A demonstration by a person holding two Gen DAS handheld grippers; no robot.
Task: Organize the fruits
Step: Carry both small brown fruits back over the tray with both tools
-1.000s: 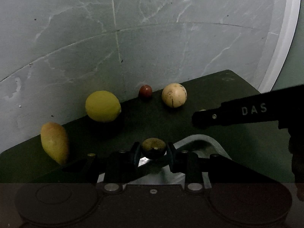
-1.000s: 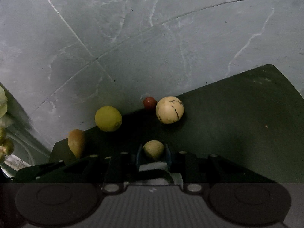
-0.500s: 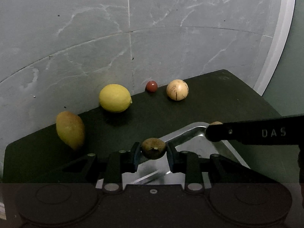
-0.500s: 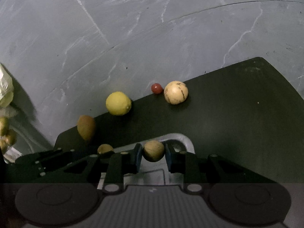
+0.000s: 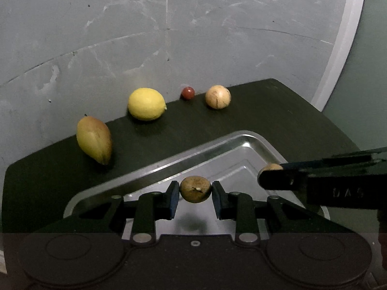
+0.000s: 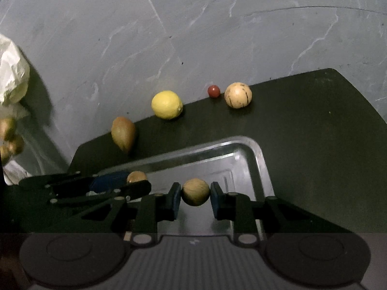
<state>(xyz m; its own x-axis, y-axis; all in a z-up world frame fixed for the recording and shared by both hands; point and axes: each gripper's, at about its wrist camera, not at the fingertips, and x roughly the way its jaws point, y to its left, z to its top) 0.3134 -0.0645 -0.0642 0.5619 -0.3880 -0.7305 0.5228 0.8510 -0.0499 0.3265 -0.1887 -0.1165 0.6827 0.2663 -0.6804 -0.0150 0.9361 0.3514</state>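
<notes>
Far ahead-left of the left gripper lies a mango, its long axis slanting, pointed end toward the gripper. Next right sits a lemon, nipple pointing right, then a small red fruit and a round pale fruit, all on the dark mat. The left gripper clamps a brown round fruit above the metal tray. Right of it, the right gripper pinches a tan round fruit over the same tray. The tray's visible floor is bare.
</notes>
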